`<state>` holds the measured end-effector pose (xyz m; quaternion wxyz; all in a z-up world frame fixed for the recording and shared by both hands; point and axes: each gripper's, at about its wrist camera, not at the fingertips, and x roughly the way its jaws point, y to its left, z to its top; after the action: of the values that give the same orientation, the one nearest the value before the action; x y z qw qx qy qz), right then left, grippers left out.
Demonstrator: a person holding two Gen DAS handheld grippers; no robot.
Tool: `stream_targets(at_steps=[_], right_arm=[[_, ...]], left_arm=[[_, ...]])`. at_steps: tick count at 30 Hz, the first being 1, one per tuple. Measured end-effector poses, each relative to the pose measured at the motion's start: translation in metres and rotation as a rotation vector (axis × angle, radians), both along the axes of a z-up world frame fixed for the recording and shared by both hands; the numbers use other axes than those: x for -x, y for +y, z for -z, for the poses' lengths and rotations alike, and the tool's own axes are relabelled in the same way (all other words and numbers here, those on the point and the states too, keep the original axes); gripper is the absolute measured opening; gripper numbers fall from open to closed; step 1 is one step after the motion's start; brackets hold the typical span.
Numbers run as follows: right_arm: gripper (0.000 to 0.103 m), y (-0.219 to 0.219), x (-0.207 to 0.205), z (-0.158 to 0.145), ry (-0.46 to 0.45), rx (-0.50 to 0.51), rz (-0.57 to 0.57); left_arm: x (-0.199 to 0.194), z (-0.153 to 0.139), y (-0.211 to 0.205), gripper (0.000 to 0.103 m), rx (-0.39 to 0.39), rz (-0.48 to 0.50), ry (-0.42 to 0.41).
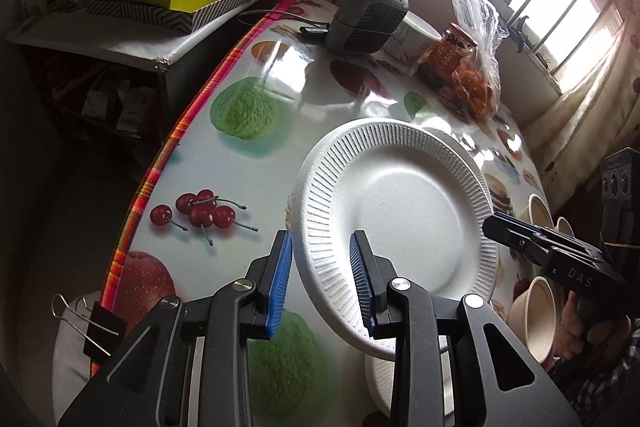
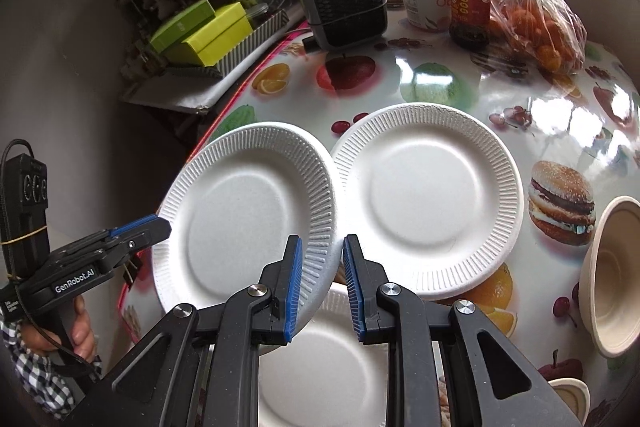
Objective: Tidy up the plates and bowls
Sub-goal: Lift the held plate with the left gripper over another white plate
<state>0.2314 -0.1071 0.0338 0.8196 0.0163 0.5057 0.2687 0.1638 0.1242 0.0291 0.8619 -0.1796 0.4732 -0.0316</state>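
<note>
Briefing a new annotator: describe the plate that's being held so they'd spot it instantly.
Start at the fruit-print table, near its plaid left edge. There, the held plate is the leftmost white ribbed paper plate. Unlike the flat plate beside it and the lower plate beneath, it is tilted up, its rim between the jaws of the left gripper and right gripper on opposite sides.

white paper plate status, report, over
Left gripper and right gripper shut on opposite rims of ribbed white paper plate. Plate lifted, tilted. Second white paper plate flat on fruit-print table just beyond.
</note>
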Motion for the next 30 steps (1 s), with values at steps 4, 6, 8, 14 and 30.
stream_targets(at_steps=[4,6,8,14,30], right_arm=[[0.021,-0.016,0.016,0.001,0.001,0.005,0.013],[0.021,-0.024,0.022,0.003,0.006,0.004,0.023],[0.021,-0.031,0.028,0.005,0.012,0.005,0.034],[0.021,-0.051,0.046,0.011,0.027,0.004,0.054],[0.021,-0.084,0.076,0.027,0.063,0.014,0.077]], left_arm=[[0.007,0.001,-0.014,0.031,0.005,0.028,0.003],[0.011,0.002,-0.021,0.031,0.003,0.042,0.004],[0.015,0.003,-0.028,0.031,0.003,0.057,0.005],[0.028,0.009,-0.044,0.031,0.005,0.093,0.022],[0.048,0.028,-0.074,0.031,0.004,0.151,0.068]])
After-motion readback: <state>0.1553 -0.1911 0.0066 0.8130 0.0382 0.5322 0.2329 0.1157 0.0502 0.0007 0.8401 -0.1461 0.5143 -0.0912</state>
